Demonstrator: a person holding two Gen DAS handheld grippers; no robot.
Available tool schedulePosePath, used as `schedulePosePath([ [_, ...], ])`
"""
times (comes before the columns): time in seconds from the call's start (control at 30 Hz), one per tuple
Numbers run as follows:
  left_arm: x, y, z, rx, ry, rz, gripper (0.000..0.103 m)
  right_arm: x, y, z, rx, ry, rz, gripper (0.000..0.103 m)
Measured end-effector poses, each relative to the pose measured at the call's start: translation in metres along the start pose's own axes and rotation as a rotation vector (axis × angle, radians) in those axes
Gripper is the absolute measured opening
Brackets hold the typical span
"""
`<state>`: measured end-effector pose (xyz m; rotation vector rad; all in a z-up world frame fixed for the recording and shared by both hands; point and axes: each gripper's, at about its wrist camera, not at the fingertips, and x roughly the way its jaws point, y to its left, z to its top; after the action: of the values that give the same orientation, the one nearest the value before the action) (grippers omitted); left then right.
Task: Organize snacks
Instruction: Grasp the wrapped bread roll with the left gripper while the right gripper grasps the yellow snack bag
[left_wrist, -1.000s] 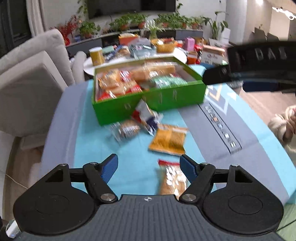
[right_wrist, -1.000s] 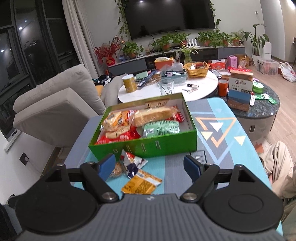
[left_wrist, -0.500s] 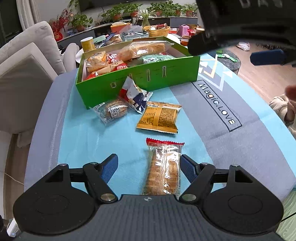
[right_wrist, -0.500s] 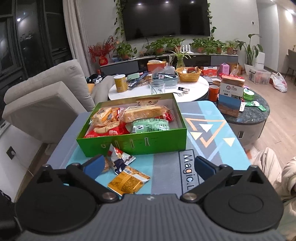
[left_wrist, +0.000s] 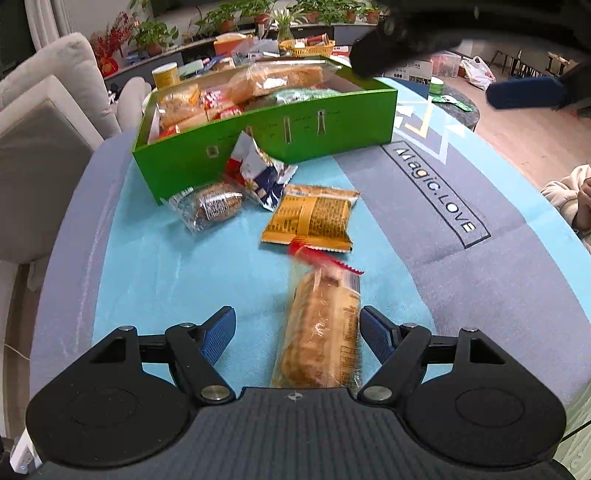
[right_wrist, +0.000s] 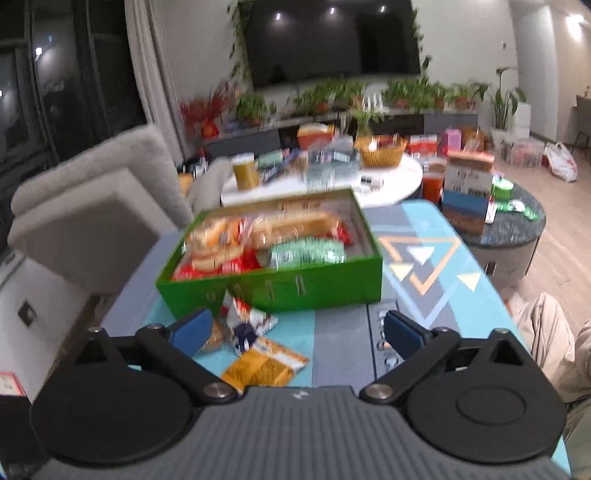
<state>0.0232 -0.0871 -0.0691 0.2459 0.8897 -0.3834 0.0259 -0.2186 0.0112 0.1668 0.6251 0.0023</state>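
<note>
Left wrist view: the left gripper (left_wrist: 297, 329) hangs low over the table (left_wrist: 155, 266) with its jaws well apart. A long bread packet with a red end (left_wrist: 320, 334) lies between the blue pads (left_wrist: 376, 334), close to the right-hand one, and neither pad presses on it. Further in sit an orange snack packet (left_wrist: 309, 218), a clear-wrapped round cake (left_wrist: 210, 205) and a red, white and blue packet (left_wrist: 260, 173) leaning against the front wall of the green box (left_wrist: 332, 129), which is filled with snacks and stands toward the table's far edge. The right gripper (left_wrist: 443, 62) shows dark and blurred across the top right corner.

Right wrist view, blurred: the right gripper (right_wrist: 295, 329) is raised above the table's near edge, jaws spread wide with nothing held. Past it stand the green box (right_wrist: 317, 284) and the loose packets before its front wall.
</note>
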Motion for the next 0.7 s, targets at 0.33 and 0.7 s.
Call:
schedulePosePath([
  [0.33, -0.002, 0.000, 0.000, 0.016, -0.019, -0.014, 0.071, 0.023, -0.003, -0.008, 0.037, 0.112, -0.026, 0.052],
  [0.7, 0.002, 0.021, 0.001, -0.017, -0.021, -0.020, 0.036, 0.053, 0.014, -0.013, 0.020, 0.216, -0.024, 0.051],
])
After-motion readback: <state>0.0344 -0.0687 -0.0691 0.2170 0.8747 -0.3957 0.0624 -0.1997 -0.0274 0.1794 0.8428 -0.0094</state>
